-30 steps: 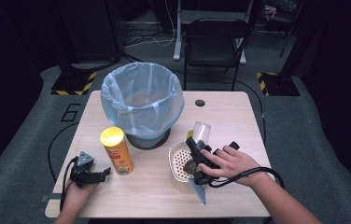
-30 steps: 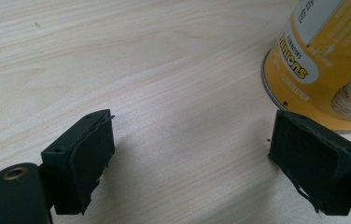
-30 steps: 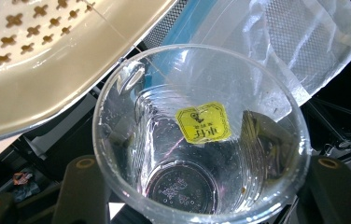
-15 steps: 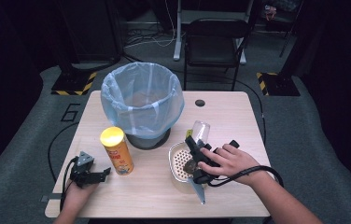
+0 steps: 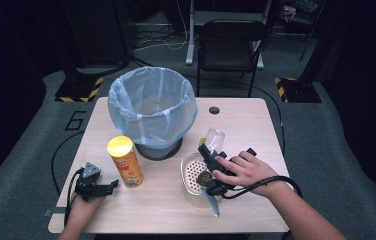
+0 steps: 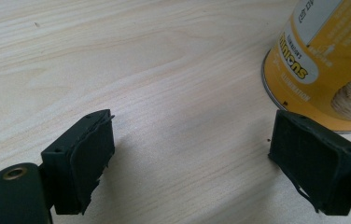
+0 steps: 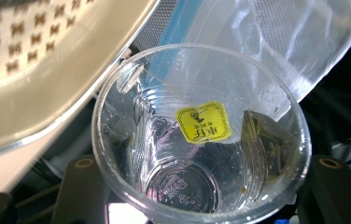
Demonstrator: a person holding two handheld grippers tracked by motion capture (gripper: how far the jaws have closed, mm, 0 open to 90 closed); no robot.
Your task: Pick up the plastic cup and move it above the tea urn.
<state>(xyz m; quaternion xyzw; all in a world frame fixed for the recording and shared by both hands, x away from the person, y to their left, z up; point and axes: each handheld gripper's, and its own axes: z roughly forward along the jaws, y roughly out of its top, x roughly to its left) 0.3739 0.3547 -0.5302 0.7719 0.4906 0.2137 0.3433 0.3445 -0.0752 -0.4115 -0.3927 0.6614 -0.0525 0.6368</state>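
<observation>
My right gripper (image 5: 210, 150) is shut on a clear plastic cup (image 5: 215, 137), held tilted beside the bin and above a white strainer bowl (image 5: 188, 176). In the right gripper view the cup (image 7: 201, 135) sits between the two jaws with its mouth towards the camera. Inside it are a wet tea bag (image 7: 263, 135) and its yellow tag (image 7: 203, 121). My left gripper (image 5: 107, 187) rests on the table at the front left, open and with nothing in it. In its own view the left gripper (image 6: 192, 158) stands just short of a yellow snack can (image 6: 323, 60).
A bin lined with a pale blue bag (image 5: 152, 107) stands at the table's middle back. The yellow can (image 5: 124, 161) is upright in front of it on the left. A thin grey-blue handle (image 5: 212, 202) lies below the strainer. A black chair (image 5: 230, 45) stands behind the table (image 5: 246, 125).
</observation>
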